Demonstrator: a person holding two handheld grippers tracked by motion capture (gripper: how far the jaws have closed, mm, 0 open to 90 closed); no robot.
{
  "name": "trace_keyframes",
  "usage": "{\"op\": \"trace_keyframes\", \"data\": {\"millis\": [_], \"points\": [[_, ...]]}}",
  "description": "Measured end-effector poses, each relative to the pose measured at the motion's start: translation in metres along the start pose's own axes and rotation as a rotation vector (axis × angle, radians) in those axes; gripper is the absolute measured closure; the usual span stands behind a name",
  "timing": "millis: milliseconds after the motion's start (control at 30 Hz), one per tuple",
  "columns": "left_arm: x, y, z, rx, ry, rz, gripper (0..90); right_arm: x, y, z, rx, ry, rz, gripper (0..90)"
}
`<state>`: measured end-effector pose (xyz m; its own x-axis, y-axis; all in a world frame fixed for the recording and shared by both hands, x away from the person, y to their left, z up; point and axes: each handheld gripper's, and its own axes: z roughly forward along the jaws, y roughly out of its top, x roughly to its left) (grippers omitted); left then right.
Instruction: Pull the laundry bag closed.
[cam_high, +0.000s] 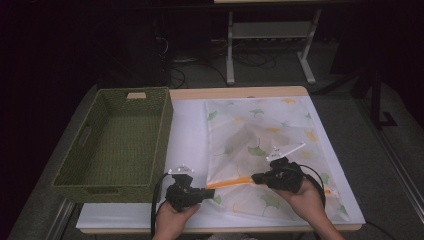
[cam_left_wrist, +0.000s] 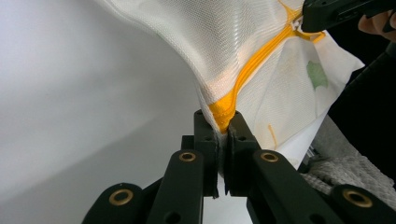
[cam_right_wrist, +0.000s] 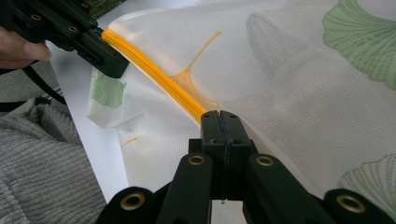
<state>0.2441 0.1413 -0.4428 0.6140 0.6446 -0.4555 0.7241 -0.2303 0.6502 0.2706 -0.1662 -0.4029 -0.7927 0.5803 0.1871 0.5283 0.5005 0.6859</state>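
A white mesh bag (cam_high: 260, 130) printed with green and yellow leaves lies flat on the right half of the table. An orange zipper (cam_high: 231, 182) runs along its near edge. My left gripper (cam_high: 209, 190) is shut on the zipper's left end, and the left gripper view shows the orange band (cam_left_wrist: 243, 77) pinched between the jaws of the left gripper (cam_left_wrist: 223, 123). My right gripper (cam_high: 256, 178) is shut on the zipper a short way to the right. In the right gripper view the right gripper (cam_right_wrist: 220, 116) clamps the orange strip (cam_right_wrist: 154, 74), which stretches taut to the left gripper (cam_right_wrist: 112, 60).
An empty green woven basket (cam_high: 75, 165) stands on the left of the table, close beside the bag. A white sheet (cam_high: 187, 130) covers the tabletop. Beyond the far edge are desk legs (cam_high: 230, 50) and cables on the floor.
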Motion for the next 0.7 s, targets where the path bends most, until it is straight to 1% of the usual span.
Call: {"op": "trace_keyframes", "data": {"millis": [100, 167, 200, 267, 333, 367, 433, 500, 533, 567, 633, 700], "points": [[0.002, -0.001, -0.001, -0.001, -0.007, -0.016, 85.8, -0.001, -0.002, -0.003, -0.005, -0.005, 0.006, 89.8], [0.001, -0.001, -0.001, -0.002, -0.005, -0.011, 85.8, -0.002, -0.003, -0.004, -0.007, -0.006, 0.008, 89.8], [0.001, 0.0, -0.001, -0.001, -0.002, -0.009, 85.8, -0.002, -0.003, -0.004, -0.003, -0.014, 0.008, 89.9], [0.0, 0.0, -0.001, 0.001, 0.002, -0.004, 85.8, -0.002, -0.004, -0.004, -0.004, -0.012, 0.01, 89.9], [0.001, 0.0, -0.002, 0.001, 0.004, -0.006, 85.8, -0.002, -0.004, -0.005, 0.003, -0.027, 0.005, 89.8], [0.001, 0.0, -0.002, 0.002, 0.007, -0.009, 85.8, -0.003, -0.005, -0.005, 0.002, -0.026, 0.004, 89.8], [0.001, -0.001, -0.002, 0.007, 0.007, -0.007, 85.8, -0.004, -0.006, -0.007, 0.003, -0.032, 0.011, 89.9], [0.001, -0.001, -0.001, 0.007, 0.008, -0.004, 85.8, -0.006, -0.007, -0.009, 0.0, -0.026, 0.021, 89.8], [0.001, -0.001, -0.001, 0.007, 0.01, -0.004, 85.8, -0.006, -0.007, -0.009, 0.005, -0.033, 0.019, 89.8], [0.001, -0.001, -0.001, 0.006, 0.008, -0.005, 85.8, -0.006, -0.008, -0.01, 0.007, -0.037, 0.019, 89.9], [0.001, -0.001, -0.002, 0.006, 0.009, -0.002, 85.8, -0.007, -0.008, -0.011, 0.001, -0.029, 0.024, 89.8], [0.002, -0.001, -0.002, 0.002, 0.003, -0.006, 85.8, -0.008, -0.009, -0.011, -0.004, -0.038, 0.025, 89.8]]}}
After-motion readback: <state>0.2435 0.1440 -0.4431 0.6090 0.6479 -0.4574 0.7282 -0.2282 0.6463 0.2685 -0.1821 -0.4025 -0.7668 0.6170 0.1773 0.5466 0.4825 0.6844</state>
